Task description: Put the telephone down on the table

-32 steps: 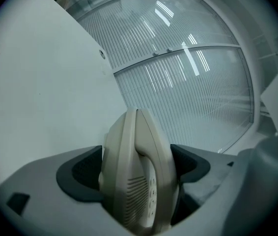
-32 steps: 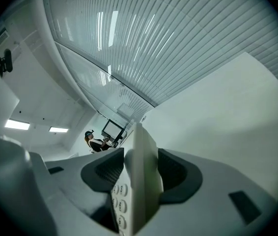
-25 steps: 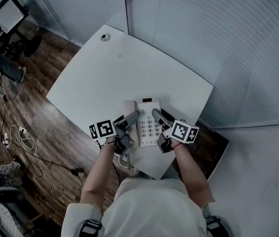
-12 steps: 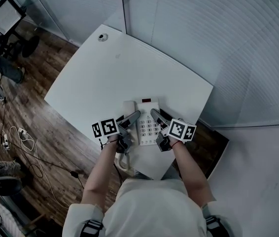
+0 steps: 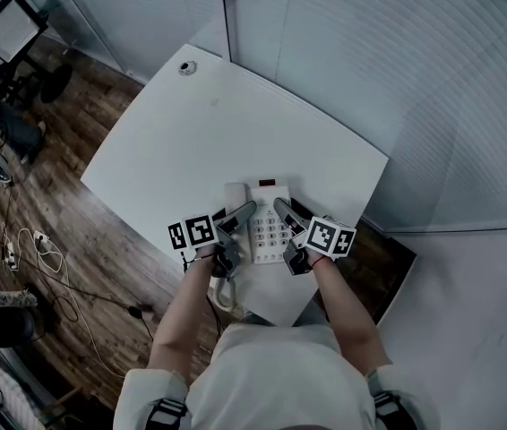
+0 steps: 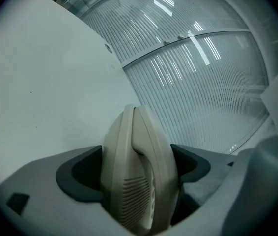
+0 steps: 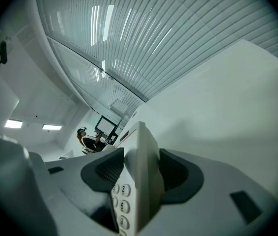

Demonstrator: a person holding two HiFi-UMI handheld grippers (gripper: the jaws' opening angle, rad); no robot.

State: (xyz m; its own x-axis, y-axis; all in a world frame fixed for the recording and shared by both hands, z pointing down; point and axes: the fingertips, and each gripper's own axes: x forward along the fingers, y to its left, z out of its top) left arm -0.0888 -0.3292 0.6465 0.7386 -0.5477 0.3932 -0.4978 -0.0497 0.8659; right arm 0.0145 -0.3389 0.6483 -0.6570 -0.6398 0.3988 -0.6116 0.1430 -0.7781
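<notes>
A cream-white push-button desk telephone (image 5: pixel 269 226) sits over the near edge of the white, curved-edge table (image 5: pixel 200 141), straight ahead of the person and between the two hand-held tools; from above I cannot tell whether its base is resting on the tabletop or is just clear of it. The left gripper (image 5: pixel 243 211) is clamped on the phone's rounded cream handset (image 6: pixel 140 181) — both dark pads press against its sides, with the slotted earpiece end towards the camera. The right gripper (image 5: pixel 282 209) is closed on the opposite edge of the telephone body, its jaws pinching the thin side wall beside the round number keys (image 7: pixel 123 205). A small dark red display strip (image 5: pixel 266 183) marks the far end of the phone. A pale coiled cord (image 5: pixel 221 292) hangs down past the table edge below the left gripper. A small round metal grommet (image 5: pixel 186 67) lies near the table's far corner, well apart from the phone. Ribbed frosted glass panels (image 5: pixel 397 79) stand behind the table, and dark wood-plank flooring (image 5: pixel 65 213) shows to its left.
</notes>
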